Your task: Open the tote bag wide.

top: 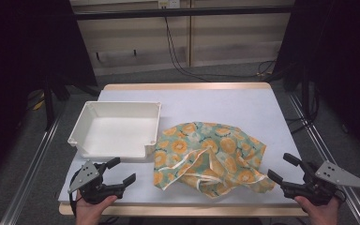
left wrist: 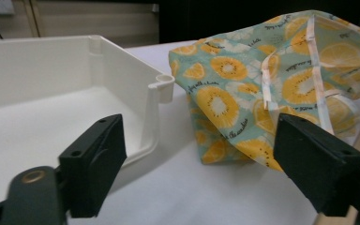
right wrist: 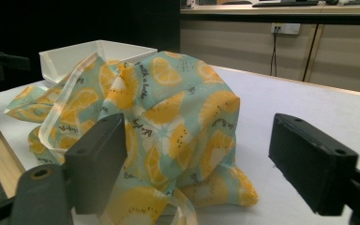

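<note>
I hold both tools low at the near edge of the table (top: 243, 101), and neither has anything in it: my left gripper (top: 116, 174) stands with its jaws spread wide, and my right gripper (top: 285, 169) is spread just as wide. The crumpled citrus-print cloth (top: 209, 157) lies in a loose heap between them, toward the right of the table, its left side just beside the near right corner of the empty white tray (top: 151, 140). In the left gripper view the tray wall and the cloth both sit ahead of my open jaws; in the right gripper view the cloth (right wrist: 168, 122) bulges up close in front of mine. To do this well, I judge I should pick a single edge rather than bite into the heap, and the pale hem tape (left wrist: 319, 79) gives me a clear line to aim for. I would come in low, close on one layer only, and keep my left jaws clear of the tray's corner post (left wrist: 164, 86) so I do not shove the tray.
</note>
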`<state>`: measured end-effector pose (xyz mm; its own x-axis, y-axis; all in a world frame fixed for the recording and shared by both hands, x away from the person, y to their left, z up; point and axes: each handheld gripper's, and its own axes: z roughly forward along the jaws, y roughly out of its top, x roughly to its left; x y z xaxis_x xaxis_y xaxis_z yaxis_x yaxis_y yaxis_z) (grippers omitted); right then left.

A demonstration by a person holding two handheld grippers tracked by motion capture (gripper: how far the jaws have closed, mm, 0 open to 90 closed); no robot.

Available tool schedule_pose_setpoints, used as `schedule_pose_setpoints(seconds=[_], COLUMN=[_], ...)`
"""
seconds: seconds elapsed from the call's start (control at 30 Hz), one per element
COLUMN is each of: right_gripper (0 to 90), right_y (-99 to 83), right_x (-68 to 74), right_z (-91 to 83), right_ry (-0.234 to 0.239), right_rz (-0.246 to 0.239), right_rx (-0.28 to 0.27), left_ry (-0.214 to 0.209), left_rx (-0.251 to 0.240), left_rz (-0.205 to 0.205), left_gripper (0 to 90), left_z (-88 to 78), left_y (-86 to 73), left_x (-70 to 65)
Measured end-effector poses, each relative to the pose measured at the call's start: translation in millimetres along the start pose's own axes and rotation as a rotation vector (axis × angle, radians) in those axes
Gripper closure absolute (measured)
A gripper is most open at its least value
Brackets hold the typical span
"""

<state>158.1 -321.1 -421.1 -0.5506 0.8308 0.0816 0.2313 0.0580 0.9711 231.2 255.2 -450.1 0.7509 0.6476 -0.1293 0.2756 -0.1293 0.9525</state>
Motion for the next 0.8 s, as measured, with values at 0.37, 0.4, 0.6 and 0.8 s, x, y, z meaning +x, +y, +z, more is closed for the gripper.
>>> schedule_pose_setpoints(seconds=[0.37, 0.4, 0.6, 0.8], right_gripper=[28.3, 29.5, 33.4, 40.6], right_y=[6.8, 7.2, 19.5, 34.8], right_x=[6.4, 6.8, 9.4, 17.7], right_z=[5.2, 5.7, 6.2, 9.4], right_ry=[0.067, 0.072, 0.080, 0.127], right_rz=[0.003, 0.008, 0.005, -0.004], right_rx=[0.073, 0.073, 0.063, 0.078], left_ry=[0.003, 0.000, -0.040, -0.079], left_rx=[0.027, 0.029, 0.057, 0.083], left_rz=[0.028, 0.030, 0.029, 0.049], left_gripper=[25.8, 26.1, 31.7, 35.9], left_z=[1.2, 1.8, 6.8, 9.7], left_y=[1.6, 1.8, 3.0, 4.1], left_x=[-1.9, -2.7, -5.4, -11.7])
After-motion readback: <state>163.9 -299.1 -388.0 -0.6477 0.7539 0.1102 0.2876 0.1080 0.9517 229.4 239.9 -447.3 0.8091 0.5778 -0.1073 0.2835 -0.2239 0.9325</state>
